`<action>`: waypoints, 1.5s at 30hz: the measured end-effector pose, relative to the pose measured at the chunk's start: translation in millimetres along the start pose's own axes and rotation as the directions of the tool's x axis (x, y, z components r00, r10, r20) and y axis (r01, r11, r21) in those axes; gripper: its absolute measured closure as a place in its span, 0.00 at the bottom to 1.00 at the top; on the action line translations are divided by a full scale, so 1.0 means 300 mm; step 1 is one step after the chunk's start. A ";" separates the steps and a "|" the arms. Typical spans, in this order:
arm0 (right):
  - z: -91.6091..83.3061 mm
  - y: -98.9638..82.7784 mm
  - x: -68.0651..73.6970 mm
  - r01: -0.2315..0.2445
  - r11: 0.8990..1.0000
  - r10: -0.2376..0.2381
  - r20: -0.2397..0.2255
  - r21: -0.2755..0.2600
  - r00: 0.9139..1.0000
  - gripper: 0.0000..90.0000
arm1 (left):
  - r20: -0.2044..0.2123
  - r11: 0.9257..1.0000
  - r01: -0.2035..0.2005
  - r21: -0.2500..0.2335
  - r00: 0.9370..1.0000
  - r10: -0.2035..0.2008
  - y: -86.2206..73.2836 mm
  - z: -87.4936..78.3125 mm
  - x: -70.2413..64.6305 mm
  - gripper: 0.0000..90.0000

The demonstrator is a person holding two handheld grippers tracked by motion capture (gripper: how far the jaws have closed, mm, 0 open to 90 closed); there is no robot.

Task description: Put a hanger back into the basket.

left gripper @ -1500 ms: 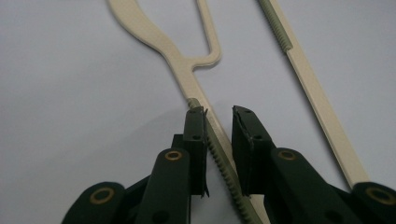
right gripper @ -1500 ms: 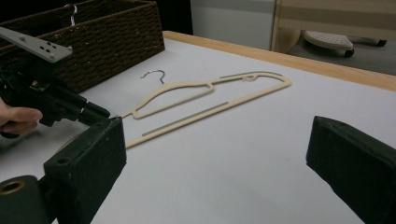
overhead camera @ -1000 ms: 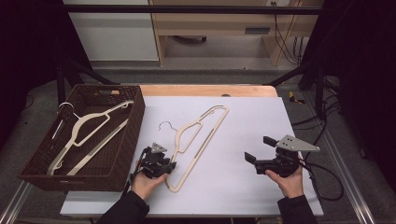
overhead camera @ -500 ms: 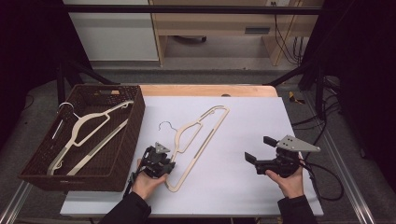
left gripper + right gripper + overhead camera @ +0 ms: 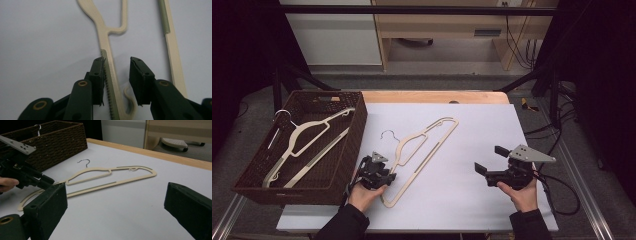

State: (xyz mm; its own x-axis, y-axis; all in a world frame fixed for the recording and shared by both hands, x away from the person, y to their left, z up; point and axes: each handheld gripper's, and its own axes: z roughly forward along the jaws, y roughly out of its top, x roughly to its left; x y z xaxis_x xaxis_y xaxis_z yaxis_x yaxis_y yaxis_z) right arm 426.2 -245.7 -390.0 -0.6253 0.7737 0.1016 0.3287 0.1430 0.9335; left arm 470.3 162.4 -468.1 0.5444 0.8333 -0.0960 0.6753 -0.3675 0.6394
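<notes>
Cream hanger [image 5: 422, 152] lies flat on the white table sheet [image 5: 462, 200], just right of the wicker basket [image 5: 354, 145], its wire hook toward the basket and its long bar running from the near-left up to the far-right.

Left gripper [image 5: 116, 82] sits at the hanger's near-left end; the jaws have just been opening again after a brief squeeze. They straddle the ribbed shoulder bar — left pad touches it, right pad stands clear with a gap, so no clamp.

Right gripper [image 5: 491, 164] is held well right of the hanger, above bare sheet, jaws wide apart with nothing between them.

Open room: right of the hanger the sheet is bare out to its right and near edges. Left of it the basket wall stands close, with only a narrow strip of sheet between.

Basket holds a second cream hanger [image 5: 307, 142], lying slantwise, hook at the far-left corner.
</notes>
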 end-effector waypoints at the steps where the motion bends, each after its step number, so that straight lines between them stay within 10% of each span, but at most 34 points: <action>1: 0.000 0.000 0.000 0.000 1.000 0.000 0.002 -0.001 1.000 0.05 | -0.004 1.000 0.016 0.001 1.000 -0.016 0.004 0.003 0.003 0.72; 10: 0.001 0.002 0.003 0.002 1.000 -0.002 0.002 -0.004 1.000 0.05 | -0.120 0.999 -0.016 0.040 0.993 0.021 0.015 0.008 -0.035 0.87; 20: 0.001 -0.001 0.000 0.005 1.000 -0.005 0.002 0.004 1.000 0.05 | 0.026 0.989 -0.149 0.005 0.989 0.148 0.016 0.014 -0.005 0.87; 28: -0.004 0.002 0.000 -0.002 1.000 0.002 0.004 -0.003 1.000 0.05 | -0.003 1.000 -0.016 0.025 1.000 0.016 -0.004 -0.003 -0.011 0.84; 38: 0.007 0.005 0.006 0.003 1.000 -0.003 -0.002 0.001 1.000 0.06 | -0.093 0.997 -0.066 0.050 0.993 0.070 0.005 0.000 -0.051 0.88; 45: 0.045 0.010 0.018 0.015 1.000 -0.015 -0.024 0.022 1.000 0.06 | -0.109 0.993 -0.118 -0.014 0.987 0.115 0.007 -0.046 -0.064 0.88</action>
State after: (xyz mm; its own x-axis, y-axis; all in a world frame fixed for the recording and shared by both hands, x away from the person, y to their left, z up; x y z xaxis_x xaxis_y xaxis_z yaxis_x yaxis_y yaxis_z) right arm 433.4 -232.6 -391.4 -0.6469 0.7565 0.0963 0.3346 0.1682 0.9272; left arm 454.6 151.4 -454.3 0.5614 0.8252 0.0620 0.5994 -0.4571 0.6571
